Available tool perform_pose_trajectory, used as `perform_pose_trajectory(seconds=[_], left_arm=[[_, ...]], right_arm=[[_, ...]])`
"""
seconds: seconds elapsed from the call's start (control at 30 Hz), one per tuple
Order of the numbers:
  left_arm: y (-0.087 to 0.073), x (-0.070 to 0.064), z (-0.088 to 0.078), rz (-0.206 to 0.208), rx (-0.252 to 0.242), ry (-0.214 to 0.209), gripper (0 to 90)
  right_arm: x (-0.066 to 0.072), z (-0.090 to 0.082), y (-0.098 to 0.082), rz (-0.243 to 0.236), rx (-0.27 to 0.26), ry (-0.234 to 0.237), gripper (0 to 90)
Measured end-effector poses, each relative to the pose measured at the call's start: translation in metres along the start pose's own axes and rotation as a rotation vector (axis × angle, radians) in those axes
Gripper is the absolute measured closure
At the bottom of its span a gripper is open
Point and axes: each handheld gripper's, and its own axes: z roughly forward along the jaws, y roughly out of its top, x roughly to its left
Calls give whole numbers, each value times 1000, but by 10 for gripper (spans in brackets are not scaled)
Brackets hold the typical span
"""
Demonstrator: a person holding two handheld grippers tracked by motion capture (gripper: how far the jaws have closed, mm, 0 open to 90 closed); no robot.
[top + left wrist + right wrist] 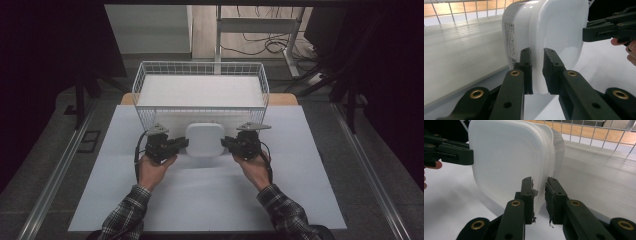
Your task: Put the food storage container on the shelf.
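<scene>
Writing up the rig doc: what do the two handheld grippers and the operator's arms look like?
Both the left gripper and right gripper are black, each topped by a grey three-cornered plate and trailing a black cable. Up close, the jaws are flat black bars with brass-ringed pivot holes and rectangular pads. The person wears dark plaid sleeves, cuffs at the wrists.

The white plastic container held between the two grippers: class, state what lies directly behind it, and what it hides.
Behind the white plastic container stands the white wire basket, with a white liner sheet inside. The container covers the middle of the basket's near wall. Left gripper and right gripper clamp its rim.
</scene>
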Motion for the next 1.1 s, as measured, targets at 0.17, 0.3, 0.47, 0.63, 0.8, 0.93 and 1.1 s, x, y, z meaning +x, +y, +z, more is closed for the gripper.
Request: perform_pose_trajectory(seconds=[0.17,0.3,0.47,0.63,0.8,0.93,1.1], left_arm=[[1,4,3,-3,17,0,782],[-1,6,6,-21,22,7,781],[-5,11,11,-34,37,13,779],[-7,16,18,-45,44,32,773],[-8,22,19,-56,18,17,766],[-6,20,22,-13,-13,58,756],[-1,22,25,-5,-24,80,751]], right_arm=[[-4,6,0,12,10,1,767],[-5,11,-2,18,22,4,766],[-7,17,-3,19,37,4,765],[-9,24,-3,15,47,-6,762],[-10,27,0,-1,35,-1,751],[-12,31,2,-2,33,-4,694],[-16,37,5,40,24,-5,648]])
